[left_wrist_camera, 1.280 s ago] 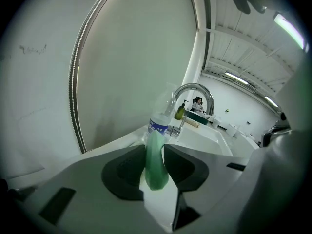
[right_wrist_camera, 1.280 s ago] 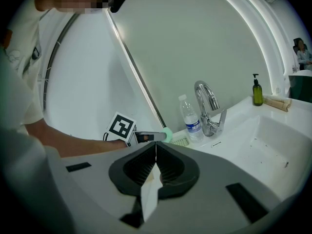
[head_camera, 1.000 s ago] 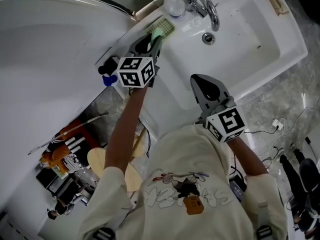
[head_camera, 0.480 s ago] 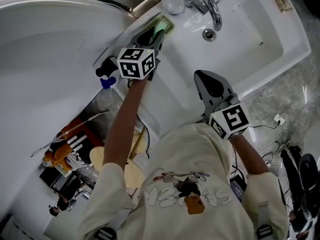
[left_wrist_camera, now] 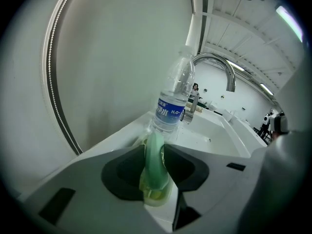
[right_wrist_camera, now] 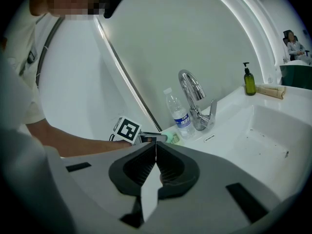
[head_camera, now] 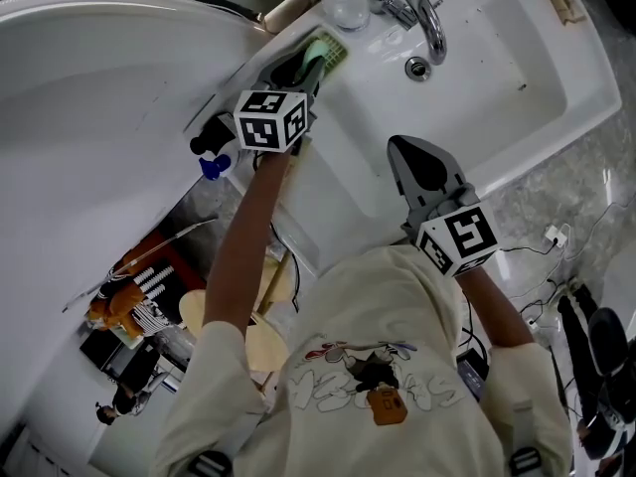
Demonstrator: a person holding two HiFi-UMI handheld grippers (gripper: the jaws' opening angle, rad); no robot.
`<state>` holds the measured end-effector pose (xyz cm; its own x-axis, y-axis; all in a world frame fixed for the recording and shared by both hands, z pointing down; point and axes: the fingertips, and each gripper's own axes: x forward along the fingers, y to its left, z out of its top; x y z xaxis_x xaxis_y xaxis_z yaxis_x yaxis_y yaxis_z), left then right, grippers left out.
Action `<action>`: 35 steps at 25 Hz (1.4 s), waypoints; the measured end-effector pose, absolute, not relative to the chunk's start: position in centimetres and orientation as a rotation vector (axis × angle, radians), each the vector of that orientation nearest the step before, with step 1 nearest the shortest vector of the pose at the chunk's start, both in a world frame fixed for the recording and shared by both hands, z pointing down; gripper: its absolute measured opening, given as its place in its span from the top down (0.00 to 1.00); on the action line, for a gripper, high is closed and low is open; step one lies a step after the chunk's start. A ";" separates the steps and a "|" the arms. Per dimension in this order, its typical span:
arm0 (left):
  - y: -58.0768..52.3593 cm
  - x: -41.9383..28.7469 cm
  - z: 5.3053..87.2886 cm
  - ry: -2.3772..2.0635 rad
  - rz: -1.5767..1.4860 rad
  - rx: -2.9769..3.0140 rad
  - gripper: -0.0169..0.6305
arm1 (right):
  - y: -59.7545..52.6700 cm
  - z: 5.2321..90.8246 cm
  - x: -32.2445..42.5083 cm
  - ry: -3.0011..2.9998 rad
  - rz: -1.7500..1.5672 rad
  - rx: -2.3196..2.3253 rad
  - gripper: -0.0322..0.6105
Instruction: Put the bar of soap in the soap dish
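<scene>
The left gripper (left_wrist_camera: 156,147) has its jaws clamped on the bar of soap (left_wrist_camera: 155,168), a pale green bar held edge-up, with its lower end reaching down into the yellowish soap dish (left_wrist_camera: 157,198). Whether the soap already rests on the dish cannot be told. The right gripper (right_wrist_camera: 155,152) has its jaws together with nothing between them. The step in hand looks like the placing itself. The next move likely calls for the left jaws to part so the bar settles flat in the dish, and then for a clean lift away so it is not dragged out. In the head view the left gripper (head_camera: 308,68) sits over the dish (head_camera: 336,52) on the sink ledge, with the water bottle (head_camera: 346,6) at about 1 o'clock from it and the faucet (head_camera: 417,13) beyond. The right gripper (head_camera: 402,152) hangs idle at about 5 o'clock, over the sink's (head_camera: 497,58) front edge. Only the left gripper view shows the grip on the soap; only the right gripper view shows the pump bottle (right_wrist_camera: 249,79) and folded cloth (right_wrist_camera: 270,90) on the far ledge.
</scene>
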<state>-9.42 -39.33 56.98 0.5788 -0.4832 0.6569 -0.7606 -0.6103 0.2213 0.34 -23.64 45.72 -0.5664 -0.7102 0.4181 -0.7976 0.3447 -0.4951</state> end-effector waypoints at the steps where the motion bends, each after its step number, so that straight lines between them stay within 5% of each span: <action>1: -39.6 -9.6 56.9 -1.011 0.766 2.328 0.77 | -23.7 45.7 0.3 -2.469 1.024 1.393 0.94; 33: -38.7 -13.3 53.6 -1.180 0.717 2.267 0.77 | -23.0 42.7 0.7 -2.522 0.917 1.414 0.94; 35: -38.3 -13.4 52.3 -1.225 0.692 2.294 0.87 | -22.8 42.2 0.7 -2.531 0.901 1.417 0.94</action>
<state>-13.36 -38.30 52.28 0.4809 -0.6253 0.6146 -0.8493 -0.5065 0.1491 0.74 -22.82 42.22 -0.5607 -0.7445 0.3624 -0.8060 0.3906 -0.4447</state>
